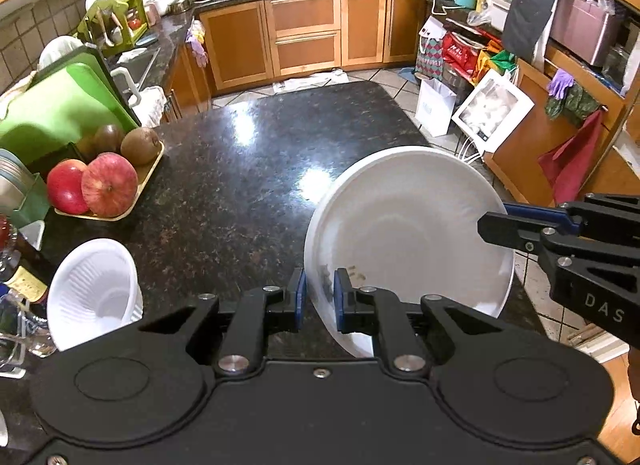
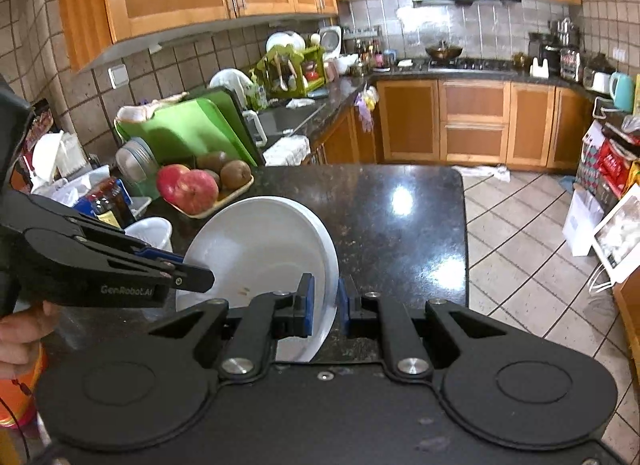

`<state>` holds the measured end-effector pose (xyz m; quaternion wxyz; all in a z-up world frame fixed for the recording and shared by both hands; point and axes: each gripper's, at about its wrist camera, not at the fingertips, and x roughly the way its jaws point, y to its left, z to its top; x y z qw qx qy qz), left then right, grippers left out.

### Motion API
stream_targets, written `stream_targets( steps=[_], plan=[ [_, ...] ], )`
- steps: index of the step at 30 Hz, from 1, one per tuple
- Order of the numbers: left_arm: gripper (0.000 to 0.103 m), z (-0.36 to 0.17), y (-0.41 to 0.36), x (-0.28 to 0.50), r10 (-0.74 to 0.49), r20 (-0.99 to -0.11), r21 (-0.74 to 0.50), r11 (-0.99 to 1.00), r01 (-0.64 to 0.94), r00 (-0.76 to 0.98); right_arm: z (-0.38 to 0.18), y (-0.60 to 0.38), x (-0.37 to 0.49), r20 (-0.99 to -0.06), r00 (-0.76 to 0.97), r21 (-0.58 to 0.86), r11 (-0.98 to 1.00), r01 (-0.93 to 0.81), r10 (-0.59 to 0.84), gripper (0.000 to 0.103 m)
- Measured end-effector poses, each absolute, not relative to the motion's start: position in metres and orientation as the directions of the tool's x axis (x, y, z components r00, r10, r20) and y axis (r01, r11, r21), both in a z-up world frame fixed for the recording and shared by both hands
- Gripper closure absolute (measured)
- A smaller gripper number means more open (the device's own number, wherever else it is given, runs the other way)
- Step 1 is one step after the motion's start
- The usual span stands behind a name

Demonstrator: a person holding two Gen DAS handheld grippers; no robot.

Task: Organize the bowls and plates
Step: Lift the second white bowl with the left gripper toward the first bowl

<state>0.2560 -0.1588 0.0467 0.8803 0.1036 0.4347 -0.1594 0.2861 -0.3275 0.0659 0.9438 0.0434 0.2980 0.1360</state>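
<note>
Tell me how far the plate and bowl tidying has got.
Done: nothing looks stacked yet. In hand: the left gripper and right gripper both clamp the rim of the white plates, lifted and tilted above the counter. Left: setting these down and dealing with the ribbed white bowl lying tipped on the counter.

Two plates (image 2: 256, 249) are stacked together, held up on edge over the counter (image 1: 256, 169). One ribbed white bowl (image 1: 94, 293) lies on its side. On one tray (image 1: 154, 163) sit two apples (image 1: 108, 185) and three kiwis (image 1: 141, 145). Two grippers, left (image 1: 320, 297) and right (image 2: 325, 307), are in view.
</note>
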Motion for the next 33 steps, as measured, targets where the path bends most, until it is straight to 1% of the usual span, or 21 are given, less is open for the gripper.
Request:
stream_targets(
  steps=[8, 16, 21, 27, 33],
  plan=[
    [0.084, 0.066, -0.14, 0.218, -0.188, -0.786, 0.032, 0.939, 0.343, 0.589, 0.087, -0.308, 0.24, -0.529, 0.782, 0.168, 0.944, -0.285, 0.33, 0.088],
    [0.084, 0.073, -0.097, 0.182, -0.153, -0.814, 0.014, 0.959, 0.283, 0.56, 0.09, -0.268, 0.208, -0.55, 0.727, 0.208, 0.91, -0.359, 0.412, 0.088],
    [0.084, 0.077, -0.071, 0.16, -0.126, -0.819, 0.032, 0.964, 0.264, 0.56, 0.093, -0.236, 0.188, -0.566, 0.698, 0.212, 0.896, -0.39, 0.438, 0.088],
    [0.084, 0.07, -0.045, 0.149, -0.12, -0.851, 0.027, 0.963, 0.27, 0.512, 0.085, -0.208, 0.179, -0.614, 0.654, 0.232, 0.893, -0.385, 0.441, 0.088],
    [0.084, 0.056, -0.031, 0.149, -0.146, -0.89, -0.014, 0.956, 0.294, 0.431, 0.068, -0.194, 0.179, -0.684, 0.592, 0.265, 0.902, -0.341, 0.425, 0.088]
  ],
)
